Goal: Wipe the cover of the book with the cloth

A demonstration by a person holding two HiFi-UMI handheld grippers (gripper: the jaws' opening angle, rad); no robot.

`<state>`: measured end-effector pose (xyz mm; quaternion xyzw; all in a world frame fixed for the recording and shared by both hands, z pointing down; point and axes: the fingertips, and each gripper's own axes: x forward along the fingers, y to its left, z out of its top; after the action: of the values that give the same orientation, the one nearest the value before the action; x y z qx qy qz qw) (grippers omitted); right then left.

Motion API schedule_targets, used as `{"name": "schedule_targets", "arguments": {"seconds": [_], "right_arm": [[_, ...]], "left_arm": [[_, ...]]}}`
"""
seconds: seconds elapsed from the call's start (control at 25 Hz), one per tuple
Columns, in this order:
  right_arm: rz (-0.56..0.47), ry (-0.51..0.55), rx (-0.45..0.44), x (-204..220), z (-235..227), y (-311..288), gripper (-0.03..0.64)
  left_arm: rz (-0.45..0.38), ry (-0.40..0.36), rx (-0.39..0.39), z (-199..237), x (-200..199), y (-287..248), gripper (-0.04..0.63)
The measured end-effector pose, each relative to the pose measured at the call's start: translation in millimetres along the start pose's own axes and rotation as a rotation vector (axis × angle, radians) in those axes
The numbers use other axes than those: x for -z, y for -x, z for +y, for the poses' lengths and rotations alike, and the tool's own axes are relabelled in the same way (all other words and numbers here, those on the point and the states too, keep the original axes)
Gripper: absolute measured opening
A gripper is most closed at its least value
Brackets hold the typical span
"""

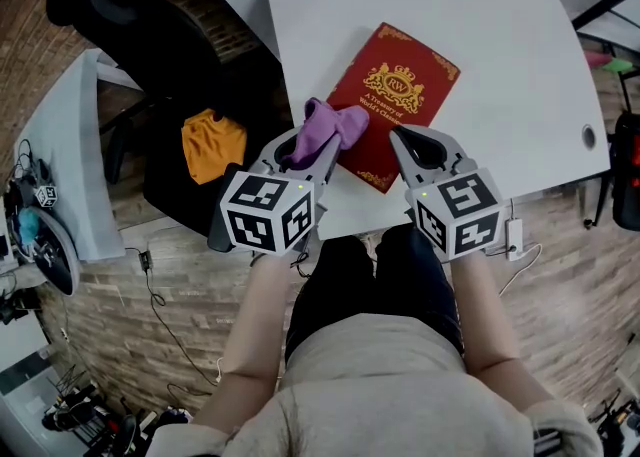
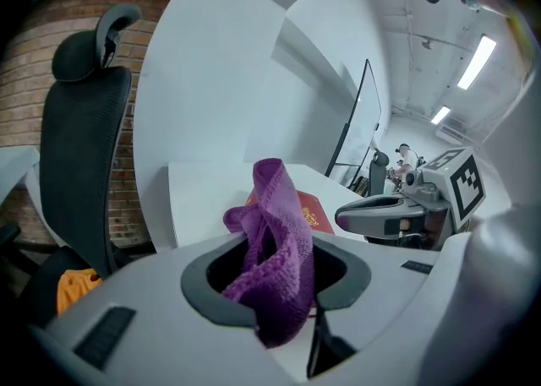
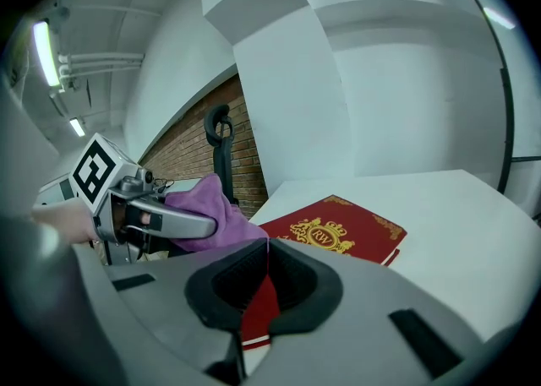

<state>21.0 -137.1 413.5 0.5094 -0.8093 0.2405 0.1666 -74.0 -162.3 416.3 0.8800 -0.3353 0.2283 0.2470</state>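
Surface (image 1: 500, 45): a white top with rounded corners. The book is the only thing lying on it, and most of the far and right side is bare.

Office chair (image 1: 180, 75): black with a headrest, standing off the left edge of the surface. A bundle of orange fabric (image 1: 213, 143) lies on its seat.

Book (image 1: 395, 95): closed and flat, with a red cover bearing a gold crest and gold corner ornaments. It lies askew on the near-left part of the surface, its lowest corner close to the near edge. The right gripper view also shows it (image 3: 338, 232), cover up.

Left tongs (image 1: 312, 145): held over the near-left corner of the surface, pinching the cloth. In the left gripper view (image 2: 275, 266) the dark pads close on a thick fold of it.

Right tongs (image 1: 415, 140): held at the near edge of the surface, with the tips above the near end of the book. In the right gripper view (image 3: 266, 279) the pads are pressed together with nothing between them, and the red cover shows just beneath.

Cloth (image 1: 325, 130): purple and bunched, rising out of the left tongs over the left edge of the book. Whether it touches the cover cannot be made out. It also shows in the left gripper view (image 2: 279, 241).
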Motion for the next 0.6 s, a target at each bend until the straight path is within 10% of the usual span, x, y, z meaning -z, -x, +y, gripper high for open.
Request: {"name": "schedule_targets", "arguments": {"seconds": [0.6], "right_arm": [[-0.026,0.027,-0.013,-29,-60,5,0.023]], "left_arm": [[-0.054,-0.039,0.008,-27,-65,-45,0.152]]}}
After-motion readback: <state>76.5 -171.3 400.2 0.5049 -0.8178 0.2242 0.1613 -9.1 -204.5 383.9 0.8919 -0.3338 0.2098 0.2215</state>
